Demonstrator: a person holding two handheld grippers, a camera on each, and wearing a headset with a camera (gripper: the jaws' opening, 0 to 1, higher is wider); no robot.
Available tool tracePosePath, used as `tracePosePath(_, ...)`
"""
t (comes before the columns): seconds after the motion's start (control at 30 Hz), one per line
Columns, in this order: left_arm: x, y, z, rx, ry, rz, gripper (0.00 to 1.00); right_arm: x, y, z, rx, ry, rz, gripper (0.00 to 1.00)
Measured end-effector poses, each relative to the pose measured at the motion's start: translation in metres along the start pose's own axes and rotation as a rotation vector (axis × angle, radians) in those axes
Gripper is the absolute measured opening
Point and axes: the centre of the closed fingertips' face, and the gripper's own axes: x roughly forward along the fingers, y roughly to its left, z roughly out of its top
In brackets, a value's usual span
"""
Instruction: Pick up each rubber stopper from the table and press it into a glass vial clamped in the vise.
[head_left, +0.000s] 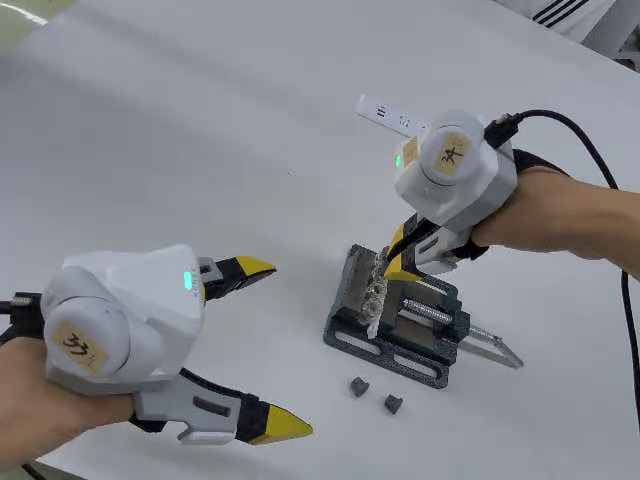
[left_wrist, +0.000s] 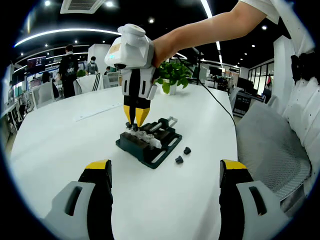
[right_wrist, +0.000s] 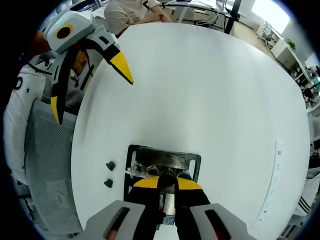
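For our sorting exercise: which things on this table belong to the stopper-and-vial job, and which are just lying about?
Job: dark grey metal vise; clear glass vials; dark rubber stoppers.
Lying about: flat white strip; green potted plant.

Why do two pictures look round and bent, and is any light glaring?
Both gripper views are fisheye, curving the table edge; left gripper view has glaring ceiling strips; head view is undistorted, evenly lit, soft shadow beside the vise.

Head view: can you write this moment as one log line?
left gripper: open, hovering | right gripper: shut on stopper at vials in vise | table: two loose stoppers beside vise
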Motion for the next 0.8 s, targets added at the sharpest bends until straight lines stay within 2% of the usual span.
tracePosePath(0.7, 0.0044, 0.0014, 0.0025, -0.014, -0.015, -0.003, 0.87, 0.0028, 0.0001, 0.002, 0.024, 0.021, -0.011, 0.04)
tracePosePath(0.8, 0.0055, 0.002, 0.0034, -0.011, -0.016, -0.004, 0.87, 0.0038, -0.0023, 0.0013, 0.044, 0.015, -0.007, 0.04)
